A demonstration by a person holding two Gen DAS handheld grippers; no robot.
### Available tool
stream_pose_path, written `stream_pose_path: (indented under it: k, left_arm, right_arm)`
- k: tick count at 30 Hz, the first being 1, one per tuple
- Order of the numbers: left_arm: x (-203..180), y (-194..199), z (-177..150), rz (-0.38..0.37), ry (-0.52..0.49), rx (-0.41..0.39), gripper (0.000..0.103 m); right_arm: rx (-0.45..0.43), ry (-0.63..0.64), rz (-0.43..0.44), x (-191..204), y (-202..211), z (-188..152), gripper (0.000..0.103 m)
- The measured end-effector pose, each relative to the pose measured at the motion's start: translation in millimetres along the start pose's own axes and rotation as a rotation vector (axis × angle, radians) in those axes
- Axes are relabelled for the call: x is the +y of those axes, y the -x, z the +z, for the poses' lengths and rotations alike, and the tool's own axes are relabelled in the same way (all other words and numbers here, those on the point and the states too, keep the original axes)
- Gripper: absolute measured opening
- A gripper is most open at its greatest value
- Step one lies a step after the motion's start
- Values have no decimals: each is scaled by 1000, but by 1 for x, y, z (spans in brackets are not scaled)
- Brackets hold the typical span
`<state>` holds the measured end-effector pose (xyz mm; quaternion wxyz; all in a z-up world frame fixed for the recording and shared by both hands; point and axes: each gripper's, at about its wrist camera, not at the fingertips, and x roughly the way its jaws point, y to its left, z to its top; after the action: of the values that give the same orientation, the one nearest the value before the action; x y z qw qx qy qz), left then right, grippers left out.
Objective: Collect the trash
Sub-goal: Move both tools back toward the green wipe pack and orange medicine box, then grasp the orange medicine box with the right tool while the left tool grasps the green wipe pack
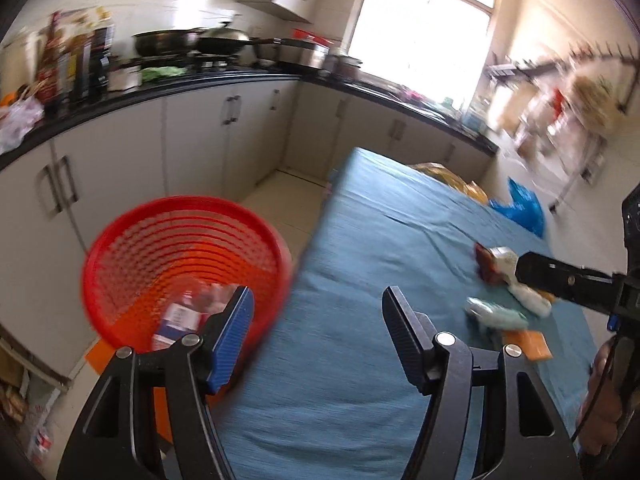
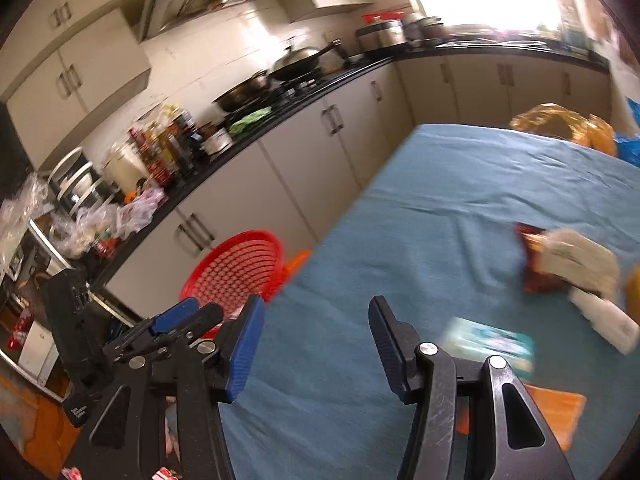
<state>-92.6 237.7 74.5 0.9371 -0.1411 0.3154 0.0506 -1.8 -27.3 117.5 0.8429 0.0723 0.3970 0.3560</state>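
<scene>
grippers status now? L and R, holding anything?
Left gripper: open, nothing between the fingers.
Right gripper: open, nothing between the fingers.

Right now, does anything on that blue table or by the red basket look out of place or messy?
Yes. Loose wrappers and a teal packet lie scattered on the blue tablecloth instead of in the red basket beside the table, which holds only some packaging. The cloth is creased. Both grippers are open and empty.
</scene>
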Motion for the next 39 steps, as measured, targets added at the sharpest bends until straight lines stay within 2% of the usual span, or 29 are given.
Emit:
stream_pose_path:
  k: [4,8,11,15,18,21,24,27,28,29,32,35,37,39]
  left_arm:
    - [-35,-5,-5,-28,-83,26,66]
    - [-66,-6,-8,-50,-151,37,68]
    - [-81,-9,-10,-63,-172,46,69]
    - [-94,-14,-15,-67,-192,71,69]
    - [-96,-16,-16,-71,-206,85,69]
    - [-93,-16,-17,-74,-214,96,69]
    - [-91,-18,-16,-84,-208,106,71]
    - [-95,-22,-14,-107,-206,125,71]
    - [-97,-24,-14,-118,-210,133,71]
    - [-100,-25,-13,-129,-217,141,71]
    - [-111,-29,-12,-164,-246,171,73]
    - [-126,-33,-8,-197,-282,189,75]
    - [-136,-39,-4,-213,-293,197,76]
    - [-146,-48,1,-247,-285,215,77]
  right_arm:
    - [-6,-55,-40,-51,23,-8,59]
    - [36,-138,-62,-103,26,-16,61]
    - [95,-210,-31,-139,17,-21,63]
    - [175,-270,43,-159,2,-31,63]
    - [220,-219,55,-154,3,-38,65]
    - [267,-114,78,-135,10,-50,72]
    - [299,46,36,-103,14,-64,73]
    - [302,197,-78,-75,10,-76,73]
    - [301,238,-138,-68,6,-80,67]
    - [305,253,-167,-67,4,-82,53]
    - [296,280,-191,-65,5,-83,51]
    - [255,225,-121,-78,22,-81,50]
    - [174,163,-44,-92,42,-77,50]
    - [89,58,-9,-115,62,-71,51]
